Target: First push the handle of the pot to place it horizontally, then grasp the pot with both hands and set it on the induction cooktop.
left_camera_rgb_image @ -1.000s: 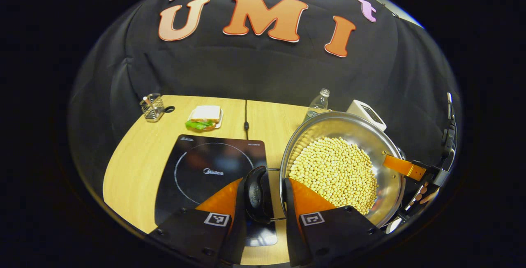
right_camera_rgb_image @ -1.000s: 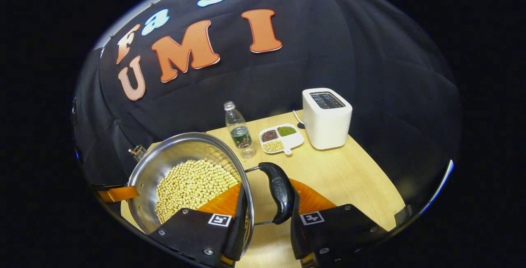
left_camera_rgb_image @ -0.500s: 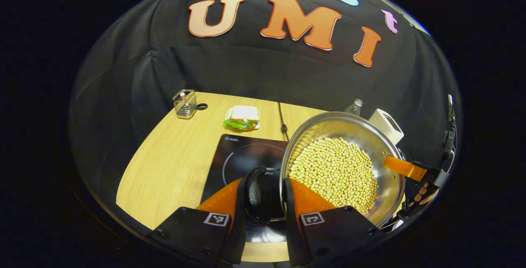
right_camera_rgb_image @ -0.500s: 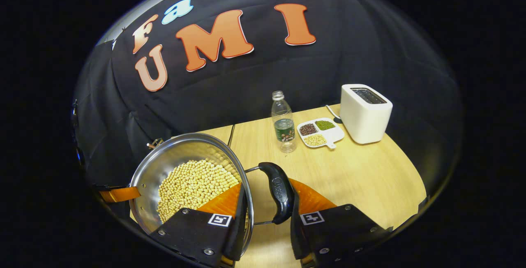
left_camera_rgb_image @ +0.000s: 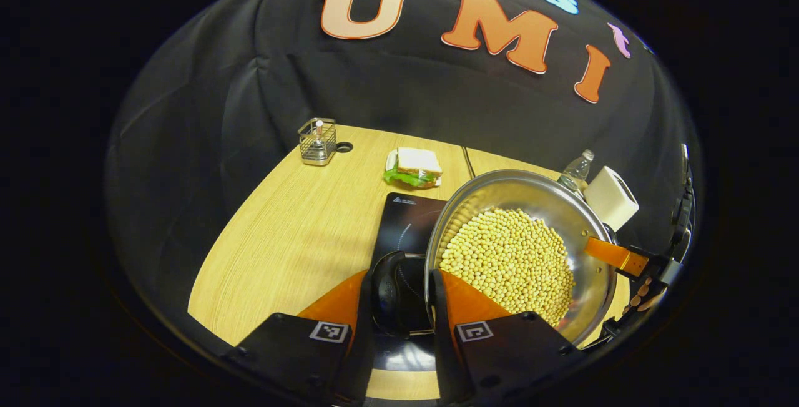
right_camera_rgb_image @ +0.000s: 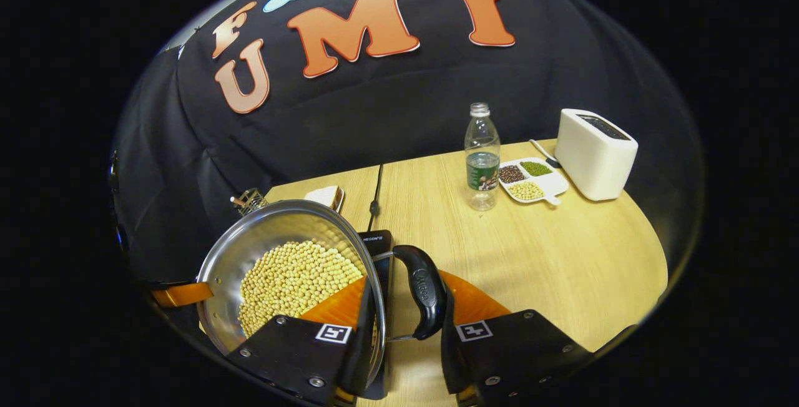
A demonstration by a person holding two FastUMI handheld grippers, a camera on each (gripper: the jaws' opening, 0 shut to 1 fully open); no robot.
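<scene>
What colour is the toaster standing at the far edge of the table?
The toaster is white, with a dark top. The right gripper view shows it best.

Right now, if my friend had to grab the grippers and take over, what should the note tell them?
Left gripper: shut on the pot's left handle.
Right gripper: shut on the pot's right handle.
The pot, full of yellow beans, is held between both grippers, over the induction cooktop.
Done: both handles lie flat and are gripped.
Left: centre the pot on the cooktop, lower it level so no beans spill, then open both grippers.
Nearby: a sandwich behind the cooktop, a bottle to the right.
</scene>
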